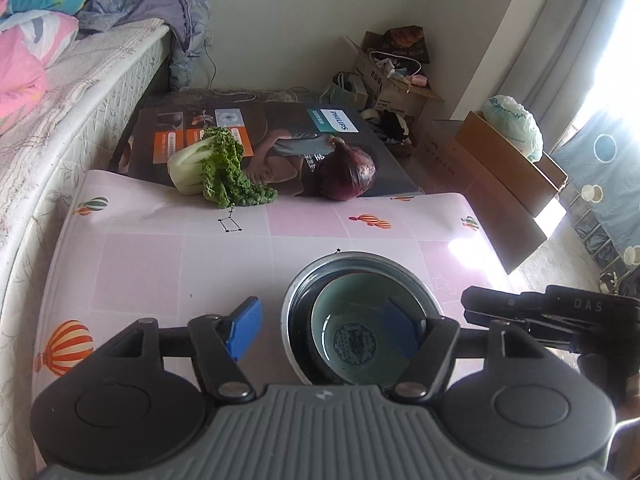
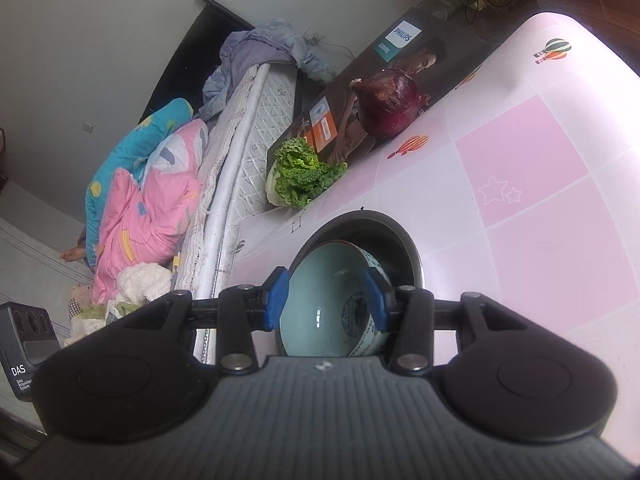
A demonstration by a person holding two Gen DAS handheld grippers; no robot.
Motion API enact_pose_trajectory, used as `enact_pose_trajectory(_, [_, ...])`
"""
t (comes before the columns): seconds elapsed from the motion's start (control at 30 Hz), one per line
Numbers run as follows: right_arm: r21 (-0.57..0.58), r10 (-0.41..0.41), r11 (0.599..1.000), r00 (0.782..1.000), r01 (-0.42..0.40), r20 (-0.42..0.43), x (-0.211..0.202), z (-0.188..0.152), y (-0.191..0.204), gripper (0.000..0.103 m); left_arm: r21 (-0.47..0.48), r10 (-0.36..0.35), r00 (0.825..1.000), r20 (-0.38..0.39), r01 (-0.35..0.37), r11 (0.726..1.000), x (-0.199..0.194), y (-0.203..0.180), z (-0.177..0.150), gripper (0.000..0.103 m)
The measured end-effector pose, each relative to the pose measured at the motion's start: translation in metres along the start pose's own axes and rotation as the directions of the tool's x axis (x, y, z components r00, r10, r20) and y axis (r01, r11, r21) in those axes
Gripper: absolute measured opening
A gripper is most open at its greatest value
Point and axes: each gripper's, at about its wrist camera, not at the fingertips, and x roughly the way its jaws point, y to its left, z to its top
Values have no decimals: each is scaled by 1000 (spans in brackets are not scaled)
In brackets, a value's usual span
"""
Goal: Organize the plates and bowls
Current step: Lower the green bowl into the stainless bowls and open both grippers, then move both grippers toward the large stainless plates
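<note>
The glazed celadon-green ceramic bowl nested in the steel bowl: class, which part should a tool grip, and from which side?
Grip the glazed celadon-green ceramic bowl by its thin rim, coming from above, one finger inside and one outside. It sits inside the larger steel bowl, so its lower wall is hidden; only the raised rim is free.

Bowl [image 1: 352, 332] is glazed celadon green, a dark printed emblem at its centre; basin [image 1: 304, 280] is grey steel. Tablecloth [image 1: 180, 264] is checked pink and white, with striped balloons. Pads [image 1: 244, 328] are blue.
</note>
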Motion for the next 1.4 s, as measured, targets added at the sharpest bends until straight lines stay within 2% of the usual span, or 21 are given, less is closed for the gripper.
enact_pose_trajectory(0.07, [-15, 14, 1000, 999, -14, 30, -26, -11, 7, 42, 18, -3, 999, 43, 2, 1000, -27, -1, -7, 87])
enact_pose_trajectory(0.13, [-35, 15, 999, 998, -13, 55, -51, -26, 16, 42, 43, -3, 996, 89, 0, 999, -56, -1, -18, 92])
enact_pose_trajectory(0.3, [-110, -1, 994, 993, 14, 116, -107, -74, 39, 43, 62, -13, 987, 159, 3, 998, -118, 6, -58, 98])
enact_pose_trajectory(0.4, [-157, -26, 986, 987, 51, 159, -135, -112, 52, 44, 65, -18, 986, 163, 8, 998, -146, 14, -89, 99])
enact_pose_trajectory(0.57, [-231, -84, 964, 973, 134, 215, -159, -175, 71, 44, 81, 61, 981, 184, -77, 994, -178, 26, -149, 103])
enact_pose_trajectory(0.7, [-263, -97, 953, 973, 152, 210, -161, -224, 83, 44, 46, 128, 975, 181, -139, 989, -193, 43, -195, 103])
enact_pose_trajectory(0.93, [-306, -133, 936, 980, 174, 148, -131, -290, 100, 44, -66, 144, 982, 126, -137, 988, -203, 81, -252, 103])
enact_pose_trajectory(1.1, [-330, -157, 926, 982, 184, 108, -109, -316, 107, 44, -102, 134, 987, 86, -125, 987, -199, 102, -275, 103])
enact_pose_trajectory(1.4, [-310, -155, 937, 987, 159, 40, -81, -338, 107, 44, -60, 201, 975, 98, -196, 979, -185, 114, -296, 103])
